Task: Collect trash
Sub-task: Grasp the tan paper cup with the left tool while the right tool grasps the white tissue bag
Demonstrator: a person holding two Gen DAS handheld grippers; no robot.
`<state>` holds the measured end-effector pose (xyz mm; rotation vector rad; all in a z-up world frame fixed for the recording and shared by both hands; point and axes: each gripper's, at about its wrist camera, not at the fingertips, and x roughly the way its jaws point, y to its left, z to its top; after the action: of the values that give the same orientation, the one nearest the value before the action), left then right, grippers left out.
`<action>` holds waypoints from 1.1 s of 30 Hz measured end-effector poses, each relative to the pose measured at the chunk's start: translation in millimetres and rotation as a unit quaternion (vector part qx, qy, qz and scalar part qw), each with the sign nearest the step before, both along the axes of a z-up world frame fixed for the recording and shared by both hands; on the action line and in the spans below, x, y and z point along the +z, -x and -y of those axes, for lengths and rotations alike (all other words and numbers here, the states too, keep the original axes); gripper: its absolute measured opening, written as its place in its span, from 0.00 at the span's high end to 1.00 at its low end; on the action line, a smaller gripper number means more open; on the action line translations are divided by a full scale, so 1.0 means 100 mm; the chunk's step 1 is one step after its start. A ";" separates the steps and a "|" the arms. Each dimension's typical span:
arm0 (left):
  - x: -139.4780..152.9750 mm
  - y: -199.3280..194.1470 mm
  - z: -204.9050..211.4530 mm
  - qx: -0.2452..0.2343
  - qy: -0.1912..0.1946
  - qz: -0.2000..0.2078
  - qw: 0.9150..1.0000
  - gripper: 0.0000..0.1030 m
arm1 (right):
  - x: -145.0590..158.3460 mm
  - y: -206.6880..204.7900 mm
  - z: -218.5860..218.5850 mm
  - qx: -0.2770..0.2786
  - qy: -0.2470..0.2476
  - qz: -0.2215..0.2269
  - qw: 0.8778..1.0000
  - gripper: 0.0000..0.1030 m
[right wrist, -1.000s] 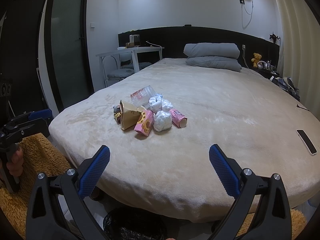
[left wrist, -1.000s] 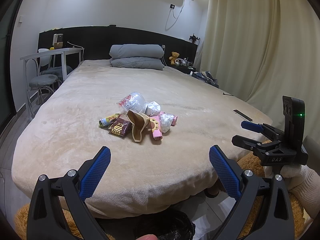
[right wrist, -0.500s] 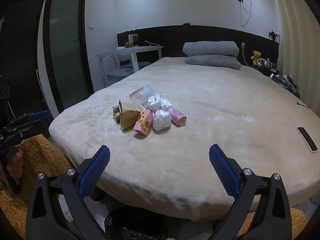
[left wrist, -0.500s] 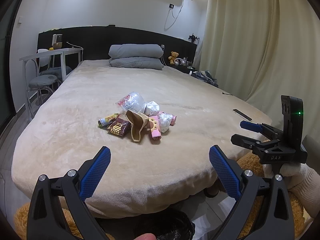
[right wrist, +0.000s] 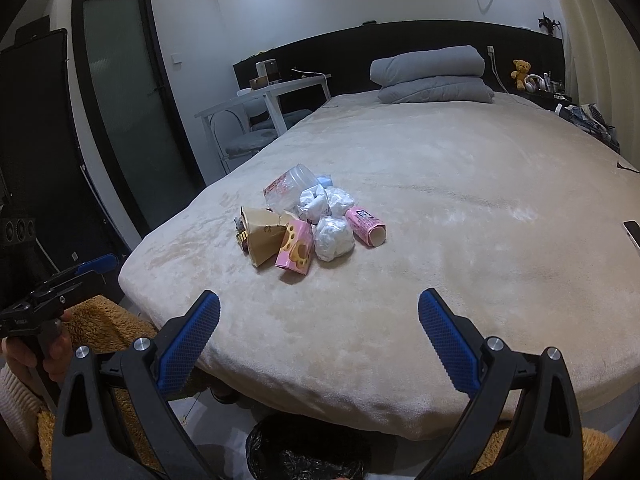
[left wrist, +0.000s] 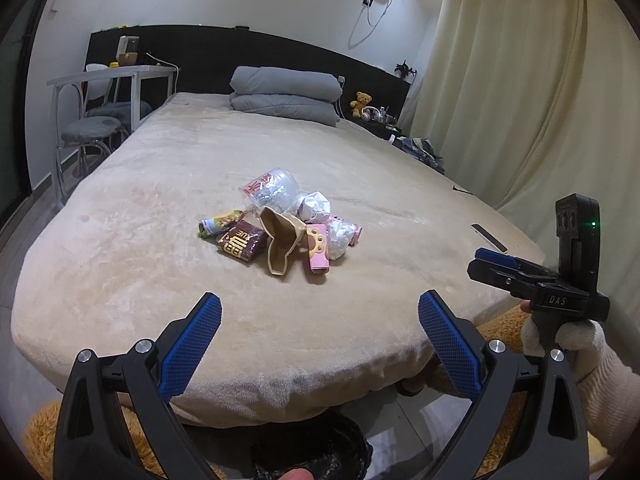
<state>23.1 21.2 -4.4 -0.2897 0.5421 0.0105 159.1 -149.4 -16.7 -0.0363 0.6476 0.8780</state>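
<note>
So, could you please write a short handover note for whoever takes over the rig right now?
Left gripper: open, empty, short of the bed's foot edge.
Right gripper: open, empty, likewise short of the bed.
Trash pile: on the bed, untouched; it includes a clear plastic cup, a brown wrapper, a pink carton and crumpled tissues.
Black-lined bin: on the floor at the bed's foot.
Done: nothing collected.
Left: every piece into the bin.

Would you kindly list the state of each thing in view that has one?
left gripper: open, empty
right gripper: open, empty
trash pile: heaped on the bed, untouched
brown paper bag: crumpled, lying open
pink carton: lying on its side
bin: open, black-lined, below the bed edge
</note>
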 end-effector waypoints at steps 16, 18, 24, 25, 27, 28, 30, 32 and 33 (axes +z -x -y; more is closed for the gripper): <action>-0.08 -0.89 -0.25 -0.034 0.034 -0.065 0.997 0.07 | -0.08 -0.84 -0.54 0.054 0.037 -0.042 0.997 0.05; -0.10 -1.03 -0.27 -0.039 0.029 -0.075 0.996 0.07 | -0.10 -0.93 -0.61 0.060 0.043 -0.049 0.996 0.05; -0.22 -1.41 -0.31 -0.046 0.012 -0.117 0.992 0.18 | -0.22 -1.11 -0.83 0.086 0.072 -0.063 0.992 0.10; -0.25 -1.46 -0.32 -0.045 0.010 -0.123 0.991 0.18 | -0.25 -1.14 -0.88 0.091 0.078 -0.065 0.991 0.12; -0.29 -1.56 -0.36 -0.047 0.013 -0.135 0.990 0.18 | -0.29 -1.21 -0.96 0.100 0.089 -0.070 0.989 0.14; -0.30 -1.60 -0.37 -0.048 0.013 -0.138 0.989 0.18 | -0.31 -1.24 -0.99 0.103 0.091 -0.073 0.988 0.16; -0.32 -1.68 -0.38 -0.051 0.008 -0.144 0.988 0.21 | -0.36 -1.31 -1.07 0.110 0.097 -0.080 0.986 0.19; -0.34 -1.76 -0.39 -0.056 0.008 -0.151 0.987 0.25 | -0.40 -1.36 -1.13 0.118 0.105 -0.083 0.984 0.22; -0.37 -1.80 -0.41 -0.060 0.014 -0.155 0.986 0.29 | -0.43 -1.39 -1.16 0.122 0.109 -0.086 0.983 0.23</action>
<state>202.9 62.0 -41.1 -0.2846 0.8694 -0.0691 297.8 -33.7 -59.5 -0.2429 0.9126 1.0500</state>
